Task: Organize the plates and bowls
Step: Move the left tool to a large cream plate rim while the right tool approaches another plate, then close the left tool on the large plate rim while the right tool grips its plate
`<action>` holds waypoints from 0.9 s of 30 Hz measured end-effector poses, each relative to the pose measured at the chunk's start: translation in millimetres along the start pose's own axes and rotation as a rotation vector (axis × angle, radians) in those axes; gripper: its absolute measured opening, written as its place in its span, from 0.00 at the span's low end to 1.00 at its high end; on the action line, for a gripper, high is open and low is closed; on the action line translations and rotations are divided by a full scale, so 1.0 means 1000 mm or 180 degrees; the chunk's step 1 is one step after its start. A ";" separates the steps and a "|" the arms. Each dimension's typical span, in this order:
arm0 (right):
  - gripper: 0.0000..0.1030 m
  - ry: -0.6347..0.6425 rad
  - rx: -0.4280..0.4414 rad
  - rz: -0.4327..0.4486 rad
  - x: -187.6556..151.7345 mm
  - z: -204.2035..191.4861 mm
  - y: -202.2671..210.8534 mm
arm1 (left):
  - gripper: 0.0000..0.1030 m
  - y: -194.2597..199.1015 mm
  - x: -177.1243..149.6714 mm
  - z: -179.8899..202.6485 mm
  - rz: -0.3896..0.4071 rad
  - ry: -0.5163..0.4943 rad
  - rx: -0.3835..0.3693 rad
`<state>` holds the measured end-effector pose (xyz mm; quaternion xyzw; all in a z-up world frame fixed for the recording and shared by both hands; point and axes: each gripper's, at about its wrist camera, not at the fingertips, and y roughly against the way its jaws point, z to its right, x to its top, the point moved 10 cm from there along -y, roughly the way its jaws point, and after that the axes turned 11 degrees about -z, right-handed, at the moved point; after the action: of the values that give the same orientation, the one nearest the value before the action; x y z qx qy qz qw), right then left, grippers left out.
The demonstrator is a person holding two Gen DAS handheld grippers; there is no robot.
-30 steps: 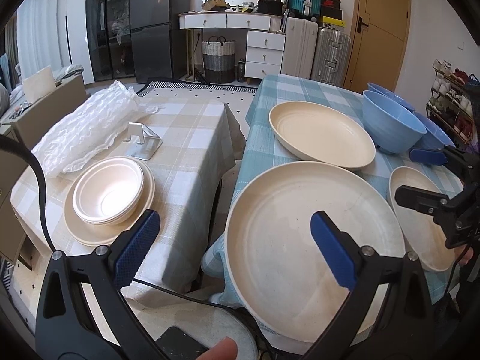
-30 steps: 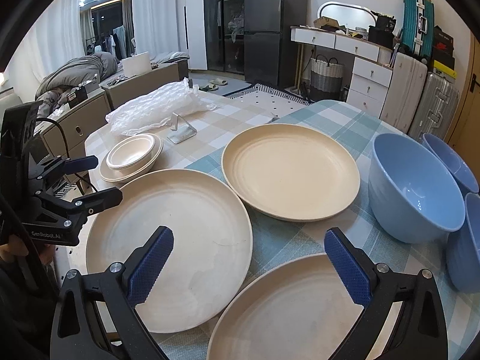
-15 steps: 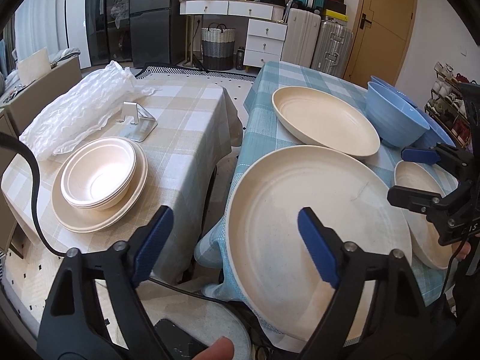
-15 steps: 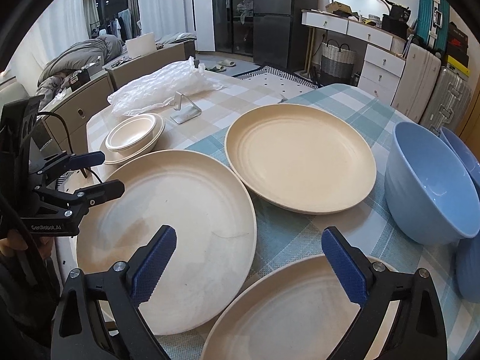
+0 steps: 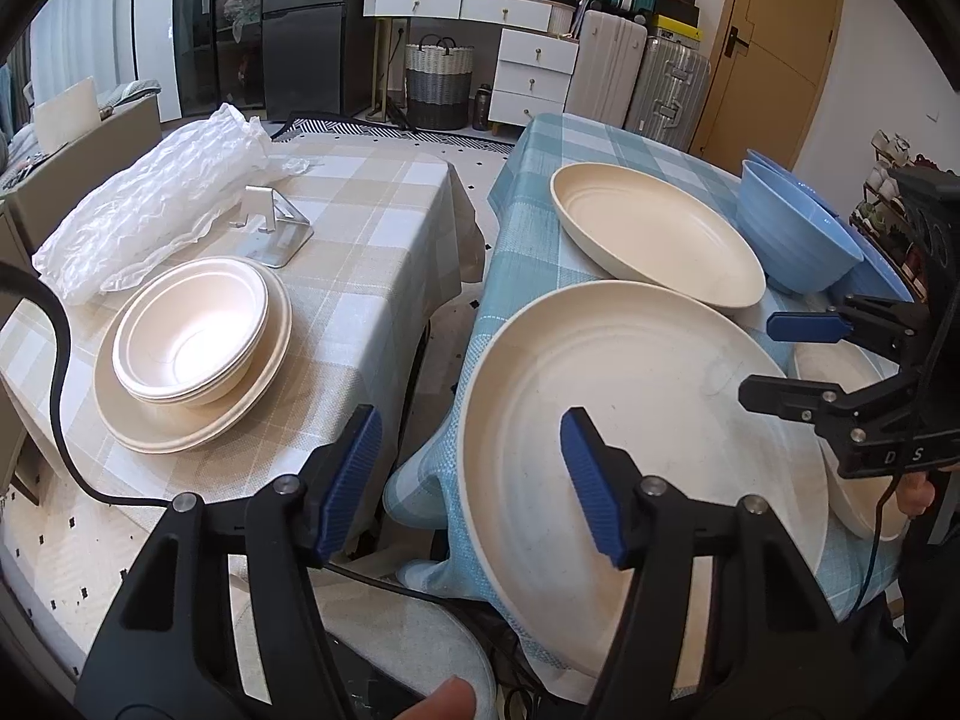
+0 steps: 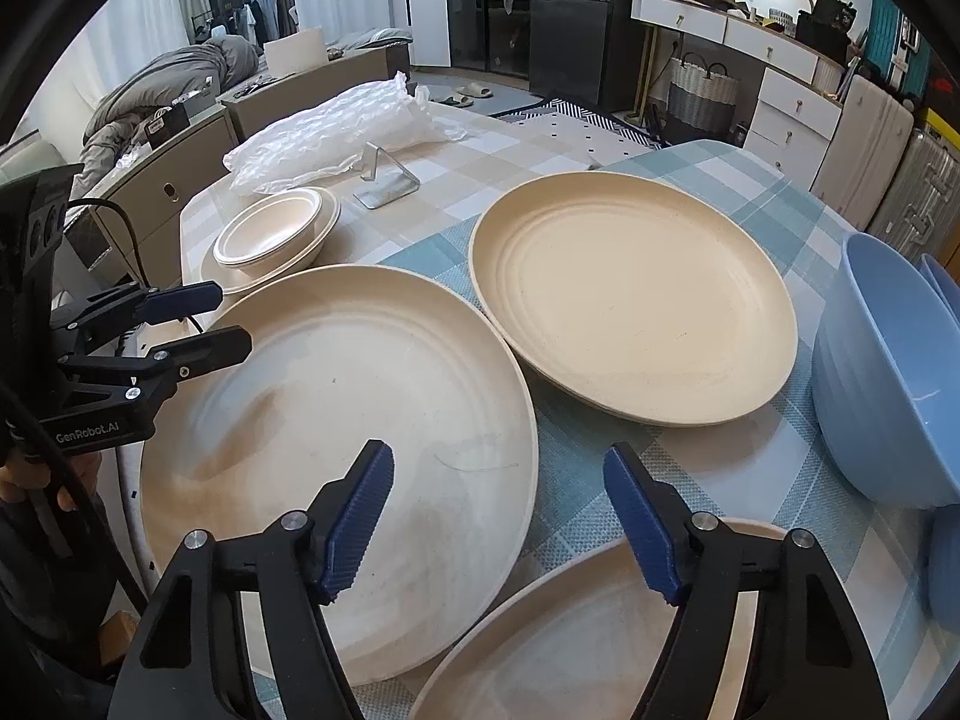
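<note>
A large cream plate [image 5: 648, 432] [image 6: 336, 420] overhangs the near edge of the blue-checked table [image 6: 738, 456]. My left gripper [image 5: 471, 468] [image 6: 204, 324] straddles the plate's left rim; its jaws are closing and the pads do not touch it. My right gripper [image 6: 501, 498] [image 5: 780, 357] straddles the right rim, jaws also closing, pads clear of it. A second cream plate [image 6: 630, 294] lies behind, a third [image 6: 570, 648] under my right gripper. Blue bowls [image 6: 888, 372] stand at the right. Cream bowls [image 5: 192, 330] sit stacked on plates on the beige table.
The beige-checked table [image 5: 372, 228] stands left of the blue one across a narrow gap. It holds bubble wrap [image 5: 150, 204] and a metal stand [image 5: 276, 222]. A cable [image 5: 60, 396] hangs at the left. A fingertip [image 5: 450, 702] shows at the bottom edge.
Both grippers' jaws have narrowed from wide open. Both have sunk closer to the large plate, whose rims now lie between the fingers.
</note>
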<state>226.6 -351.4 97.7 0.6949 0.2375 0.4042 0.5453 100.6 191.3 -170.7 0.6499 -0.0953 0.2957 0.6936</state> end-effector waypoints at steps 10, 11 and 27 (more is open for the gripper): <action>0.52 0.0022 0.0116 -0.0171 -0.001 -0.004 -0.014 | 0.27 -0.006 -0.002 -0.005 -0.0029 0.0083 -0.0089; 0.50 0.0028 0.0127 -0.0185 -0.001 -0.005 -0.015 | 0.24 -0.006 -0.001 -0.004 -0.0027 0.0080 -0.0116; 0.24 0.0008 0.0157 -0.0242 -0.001 -0.001 -0.023 | 0.11 -0.015 -0.007 -0.004 -0.0100 0.0056 -0.0134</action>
<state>227.6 -345.2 75.8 0.6980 0.2743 0.3781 0.5427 102.2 193.9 -187.3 0.6339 -0.0852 0.2884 0.7126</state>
